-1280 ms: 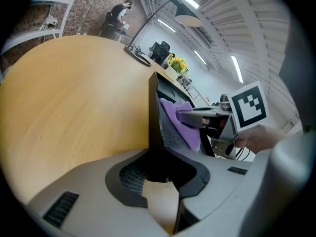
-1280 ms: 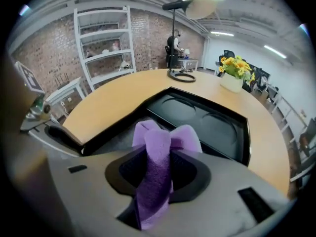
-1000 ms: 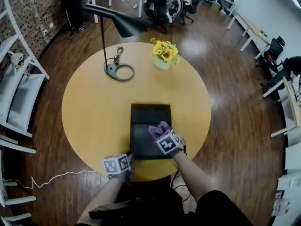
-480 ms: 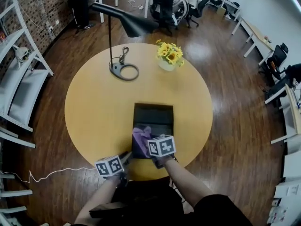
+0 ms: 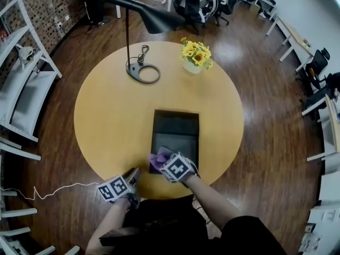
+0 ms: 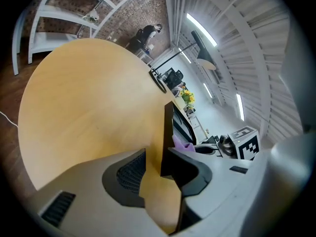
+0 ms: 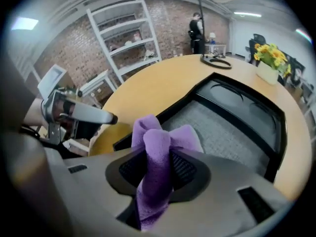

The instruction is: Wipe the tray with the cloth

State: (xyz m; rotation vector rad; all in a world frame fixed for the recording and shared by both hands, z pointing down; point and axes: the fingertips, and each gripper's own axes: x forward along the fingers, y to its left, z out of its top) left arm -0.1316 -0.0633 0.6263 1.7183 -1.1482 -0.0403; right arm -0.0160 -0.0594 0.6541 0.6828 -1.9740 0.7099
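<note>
Crumpled purple cloth (image 7: 154,149) clenched in right fingers (image 7: 188,171) at black tray (image 5: 176,129)'s near end, contact hidden; left fingers (image 6: 124,173) released, empty.

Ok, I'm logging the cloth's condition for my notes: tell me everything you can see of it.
The cloth is purple, soft and fleecy-looking, bunched into thick folds. The right gripper is shut on its middle: a strip runs back between the jaws and two rounded lobes stick out ahead. It sits over the near end of the black tray, toward the left corner. Whether it presses on the tray floor cannot be told.
</note>
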